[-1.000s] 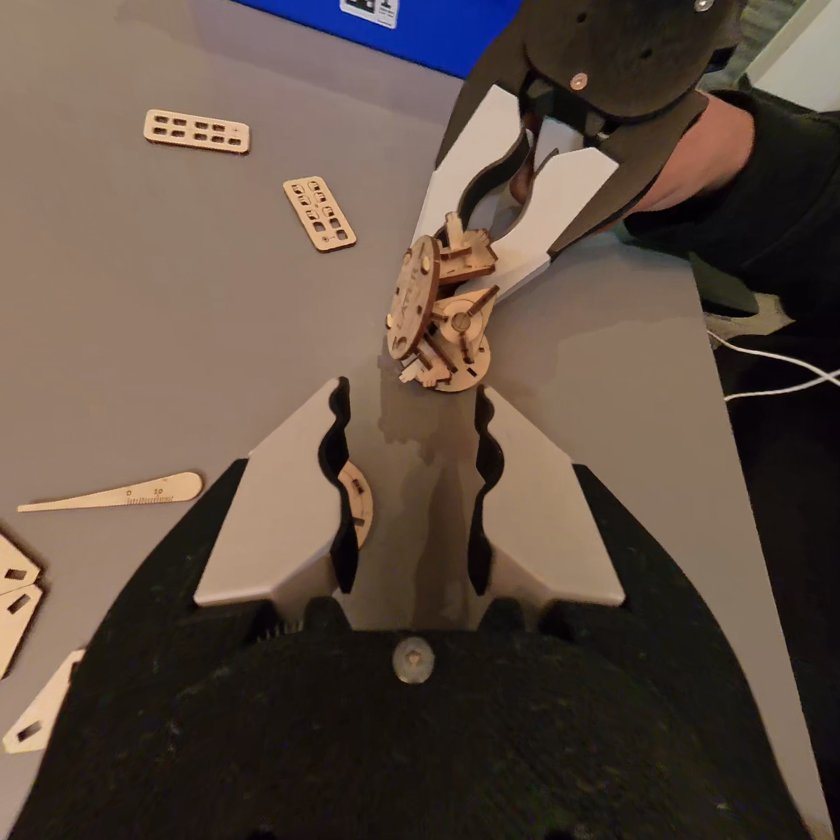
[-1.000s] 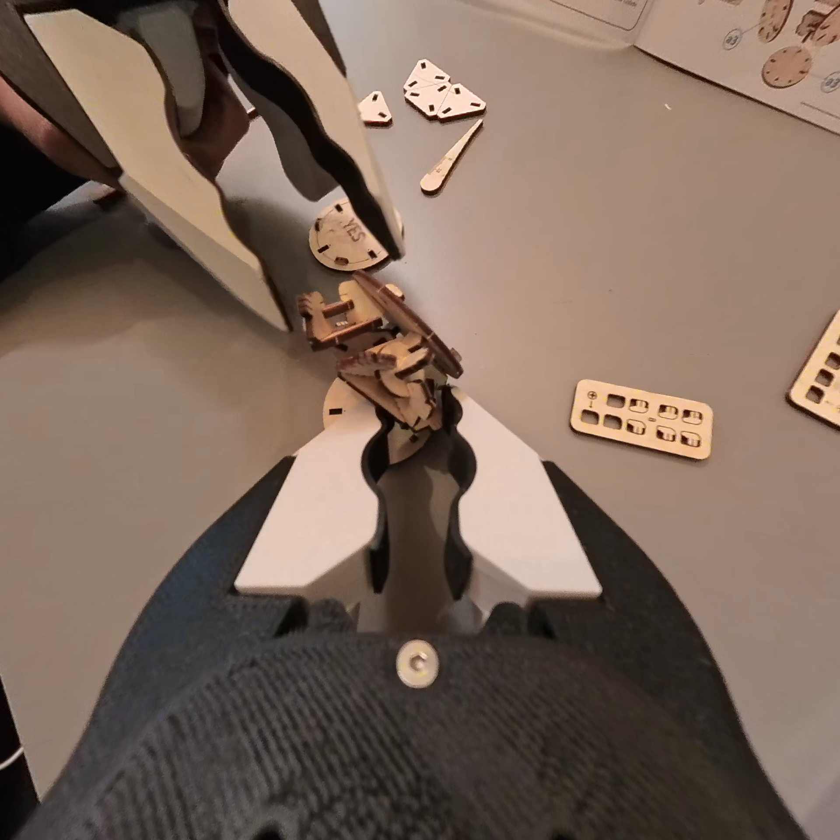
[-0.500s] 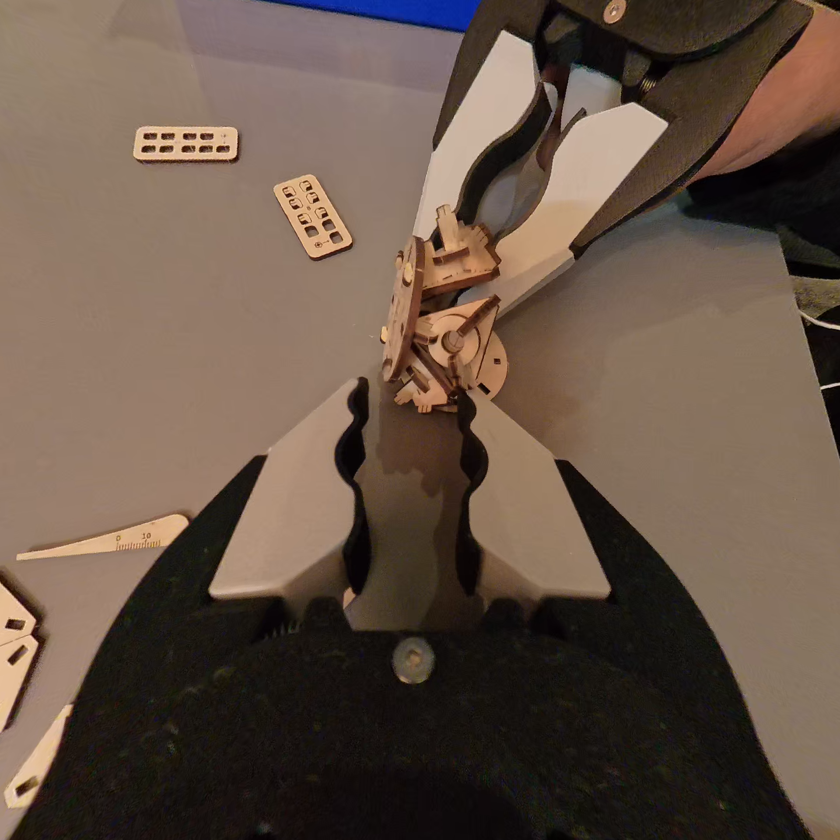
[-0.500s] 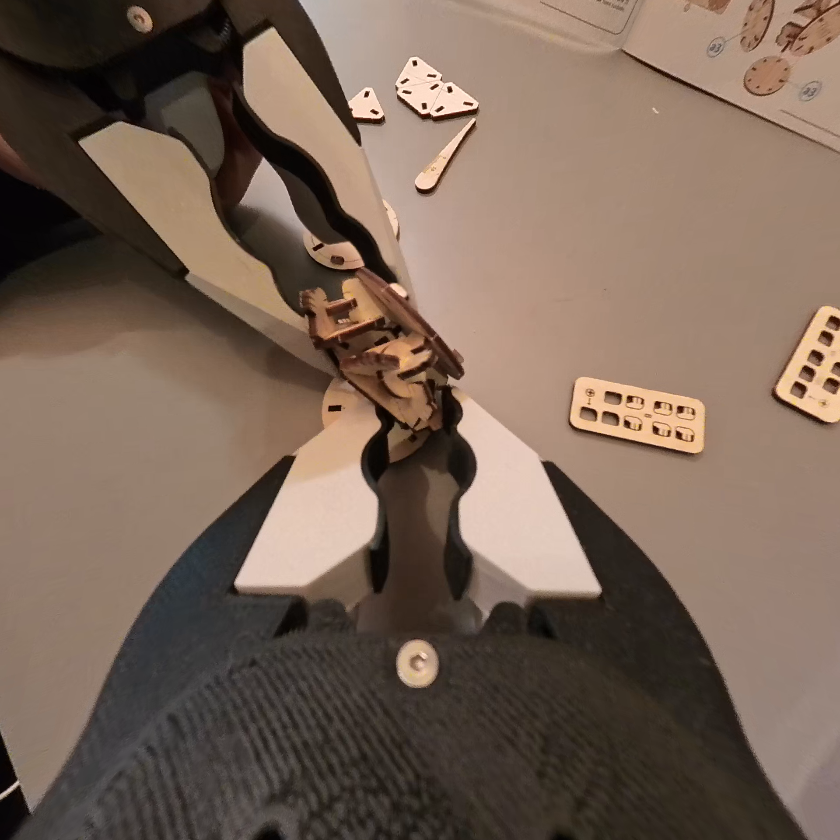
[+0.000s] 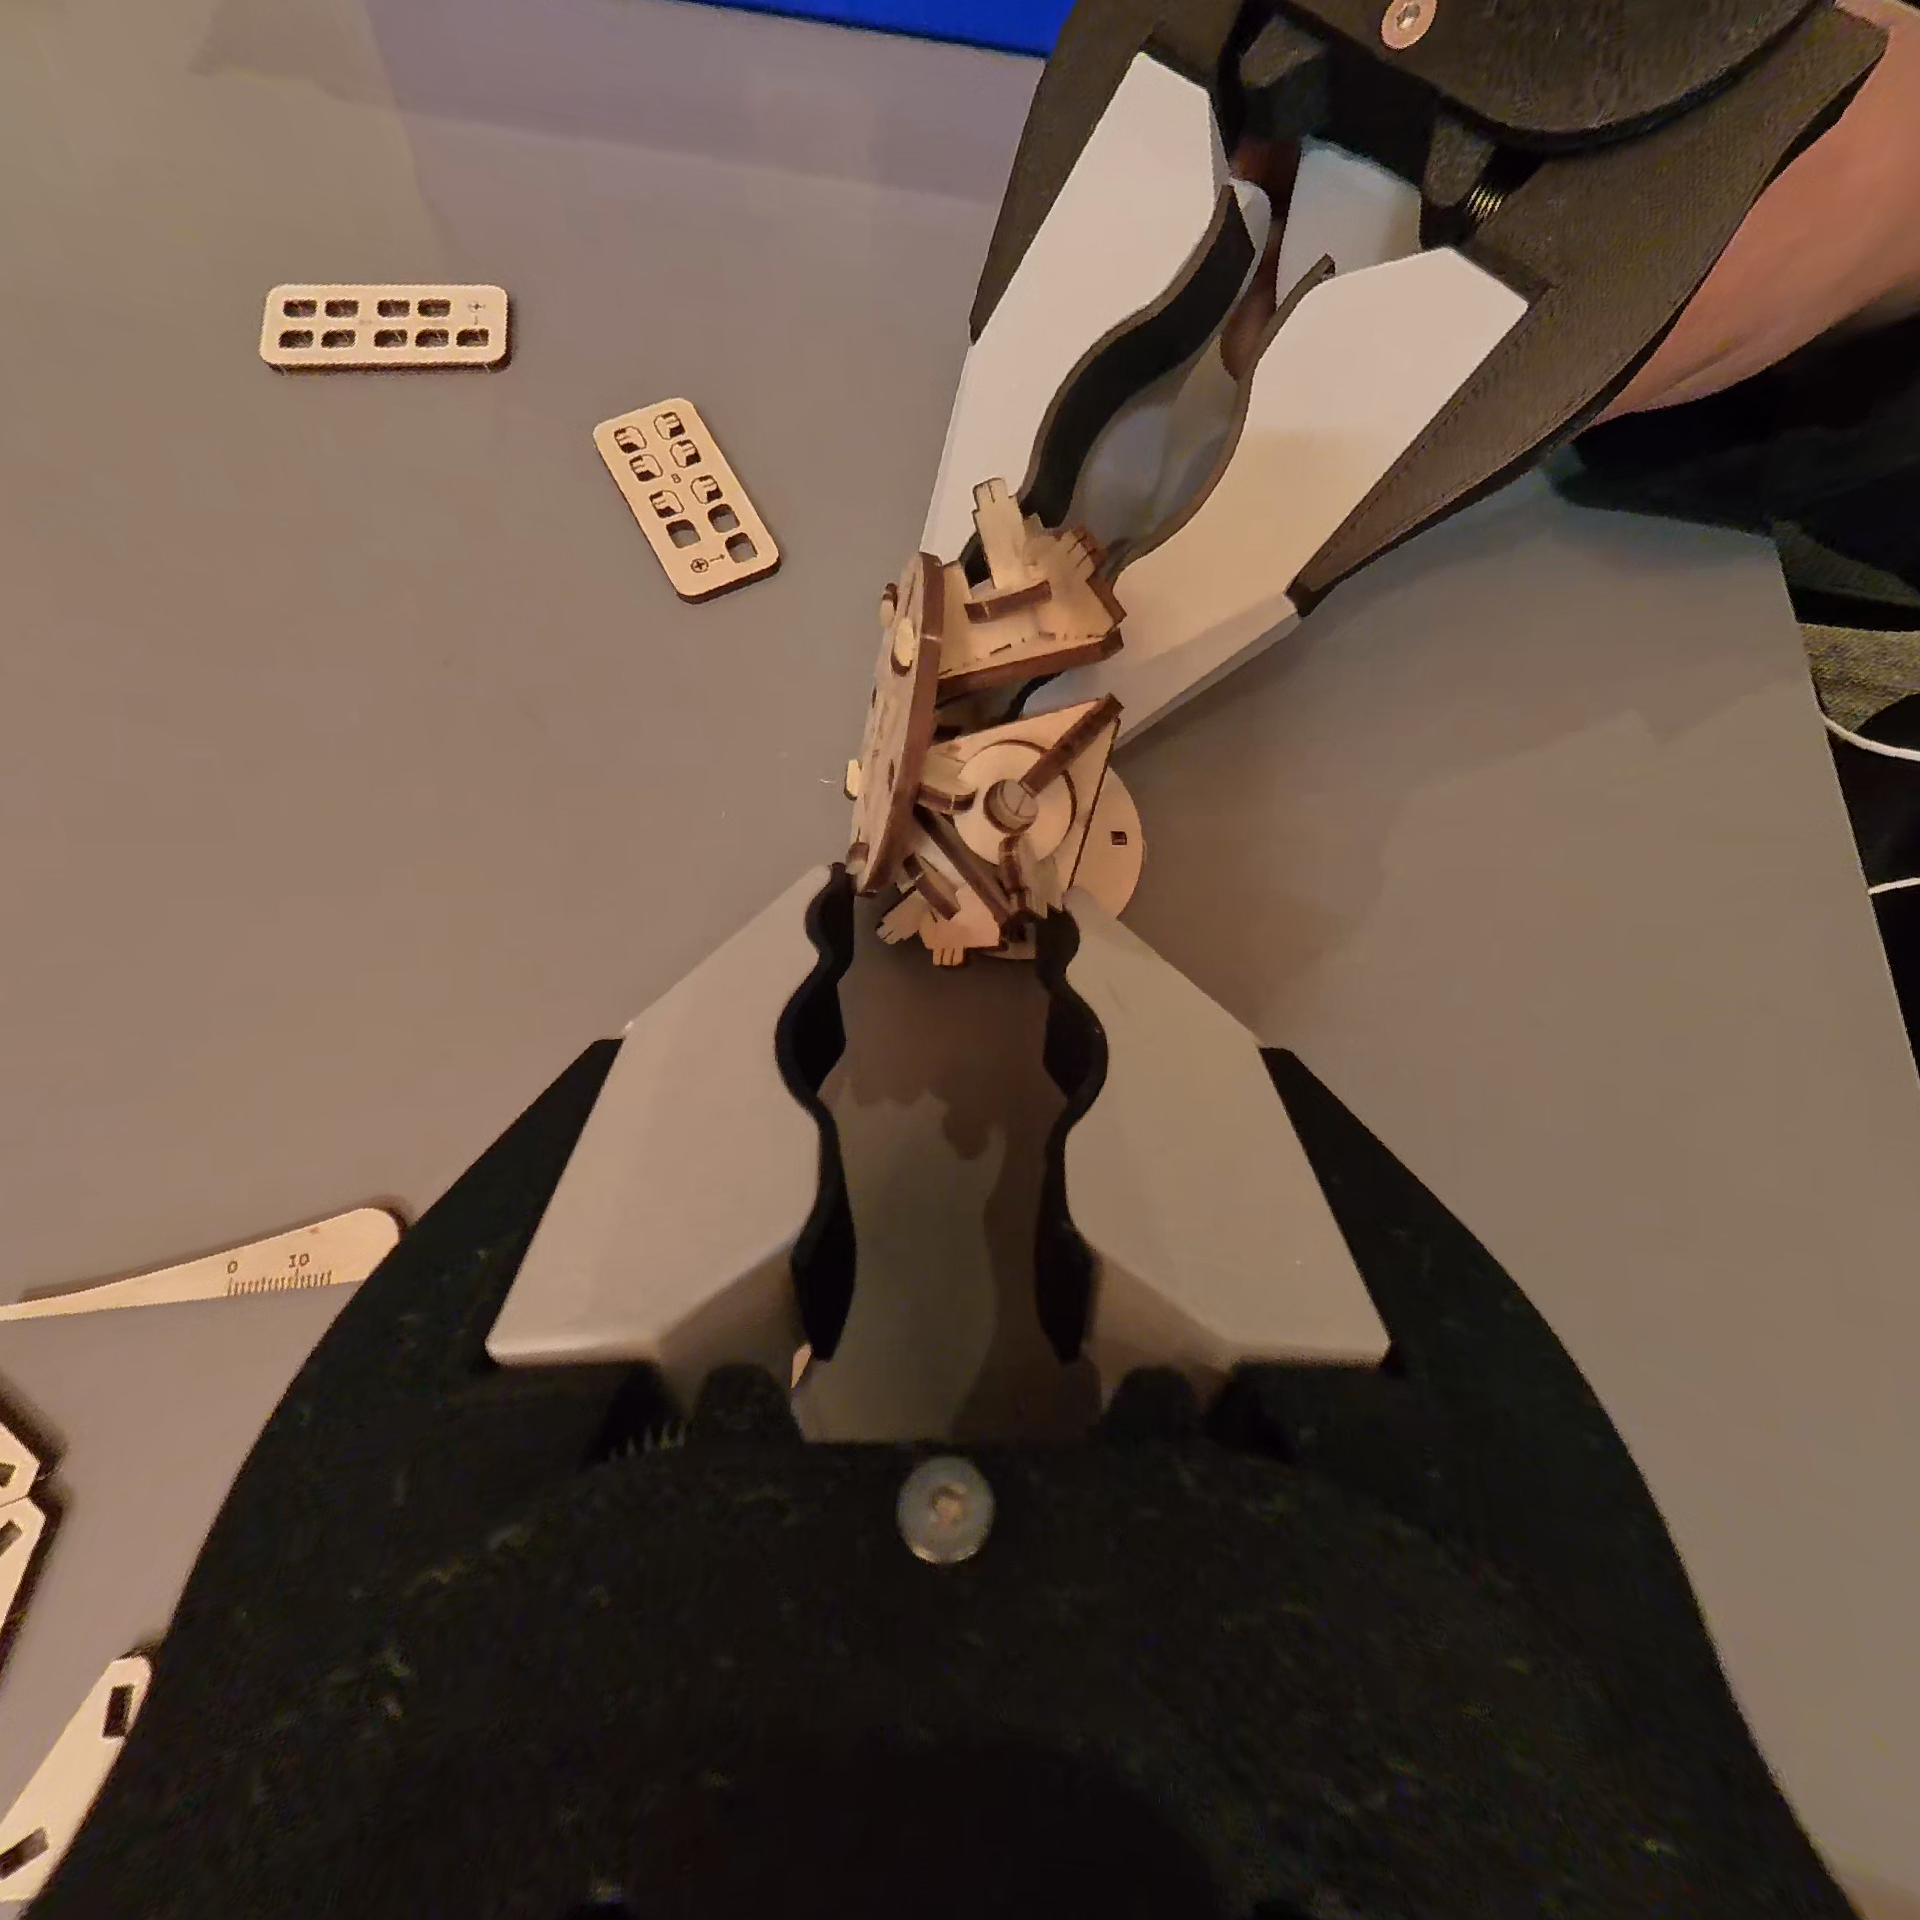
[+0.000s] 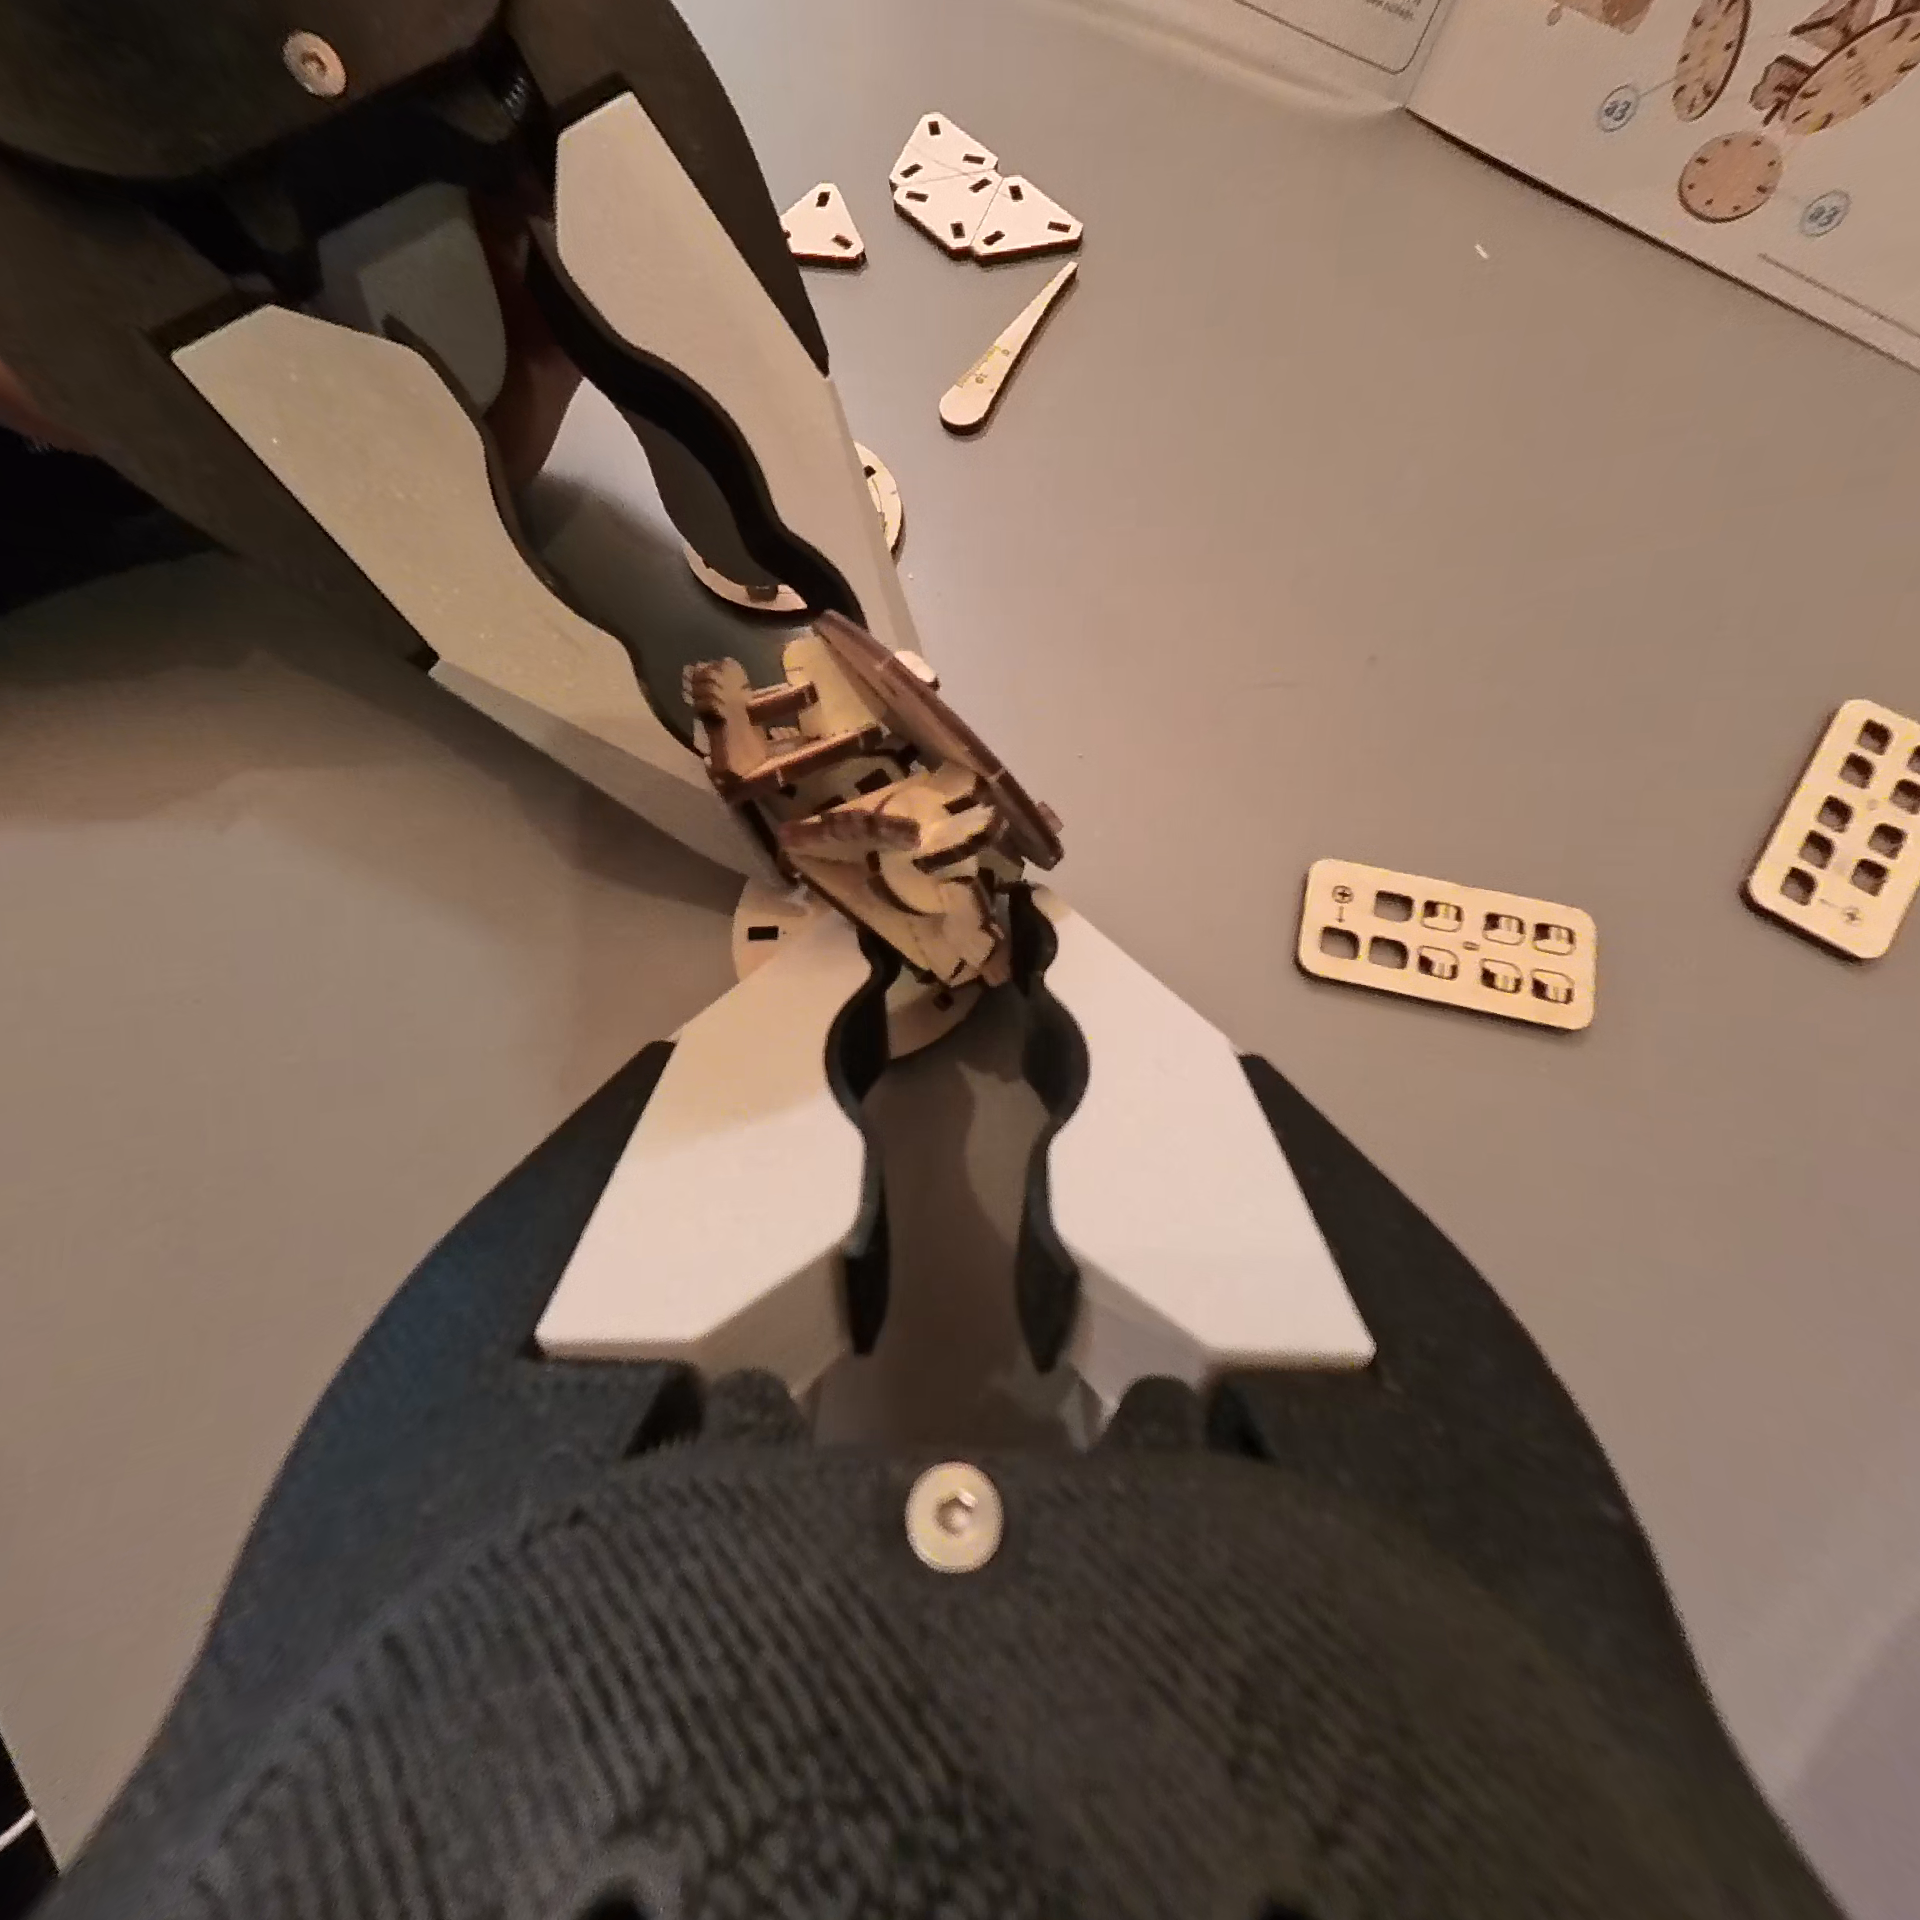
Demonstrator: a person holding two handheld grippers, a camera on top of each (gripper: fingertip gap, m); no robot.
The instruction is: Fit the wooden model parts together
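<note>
A small wooden assembly of a dark-edged disc and slotted plywood parts hangs just above the grey table. My right gripper is shut on one end of it. In the left wrist view the right gripper comes in from the upper right. My left gripper is shut on the other end, with one fingertip against the disc's edge and the other against the slotted parts. The right wrist view shows the left gripper reaching in from the upper left, both fingers against the assembly. A flat round wooden disc lies on the table beneath.
Two perforated wooden strips lie at the far left. A tapered wooden pointer and triangular pieces lie near the left gripper. A second disc lies behind its finger. An instruction sheet lies at the back. The table edge runs close on the right. The grippers are tip to tip, or close to it. The tapered wooden pointer sits 12 cm or so from the ends of my left fingers. Seen from the right wrist view as well.
My left gripper moved forward and its jaws narrowed until both fingertips came against the wooden assembly. The right gripper kept its hold and barely moved.
</note>
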